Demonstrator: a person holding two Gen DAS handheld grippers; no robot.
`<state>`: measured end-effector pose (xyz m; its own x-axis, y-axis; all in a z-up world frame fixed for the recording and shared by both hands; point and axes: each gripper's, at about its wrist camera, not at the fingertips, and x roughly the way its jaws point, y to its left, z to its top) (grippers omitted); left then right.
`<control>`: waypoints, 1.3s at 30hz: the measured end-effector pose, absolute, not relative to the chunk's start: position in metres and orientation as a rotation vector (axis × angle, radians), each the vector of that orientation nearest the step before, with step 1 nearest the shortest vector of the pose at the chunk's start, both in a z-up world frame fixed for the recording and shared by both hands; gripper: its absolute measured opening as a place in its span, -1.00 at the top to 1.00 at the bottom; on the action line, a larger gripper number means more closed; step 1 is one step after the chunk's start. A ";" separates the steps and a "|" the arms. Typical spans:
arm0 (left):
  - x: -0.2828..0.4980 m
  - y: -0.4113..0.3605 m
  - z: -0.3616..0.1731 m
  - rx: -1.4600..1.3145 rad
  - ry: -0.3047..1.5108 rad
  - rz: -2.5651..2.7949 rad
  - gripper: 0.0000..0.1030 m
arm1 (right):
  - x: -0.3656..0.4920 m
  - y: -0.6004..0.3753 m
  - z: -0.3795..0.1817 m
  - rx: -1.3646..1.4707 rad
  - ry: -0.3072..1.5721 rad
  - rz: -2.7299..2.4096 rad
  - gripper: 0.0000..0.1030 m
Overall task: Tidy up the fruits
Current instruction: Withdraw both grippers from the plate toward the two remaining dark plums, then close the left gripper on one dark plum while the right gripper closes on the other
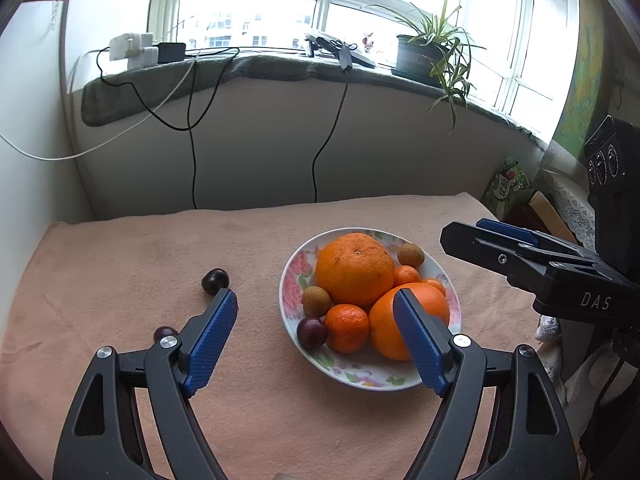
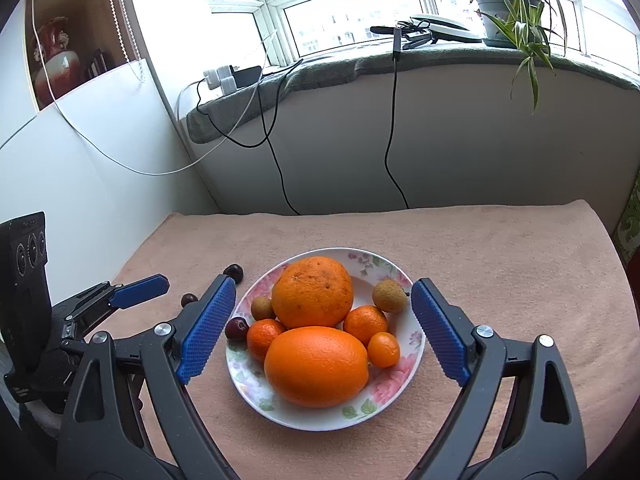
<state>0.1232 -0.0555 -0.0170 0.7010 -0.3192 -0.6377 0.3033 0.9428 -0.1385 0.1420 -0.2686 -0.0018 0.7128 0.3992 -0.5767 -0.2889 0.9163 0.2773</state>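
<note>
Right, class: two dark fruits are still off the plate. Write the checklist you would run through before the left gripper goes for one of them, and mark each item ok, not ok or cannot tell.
1. Left gripper open and empty: ok.
2. Right gripper open and empty, hovering over the plate: ok.
3. Farther dark fruit lying free on the pink cloth, just past the left fingertip: ok.
4. Nearer dark fruit in full view: not ok, the left finger partly hides it.
5. Room on the plate for two more small fruits: cannot tell; it looks crowded, with bare rim at the near side.
6. All fruits on the plate: not ok, two remain on the cloth.
</note>
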 end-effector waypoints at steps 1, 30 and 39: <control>0.123 -0.053 -0.017 -0.026 0.714 -0.343 -0.56 | 0.142 -0.266 -0.001 0.168 0.677 0.388 -0.78; 0.140 0.063 -0.048 -0.150 0.771 -0.170 -0.56 | 0.128 -0.171 -0.013 0.066 0.703 0.583 -0.78; 0.140 0.090 -0.061 -0.221 0.784 -0.174 -0.52 | 0.127 -0.137 -0.026 0.014 0.727 0.640 -0.78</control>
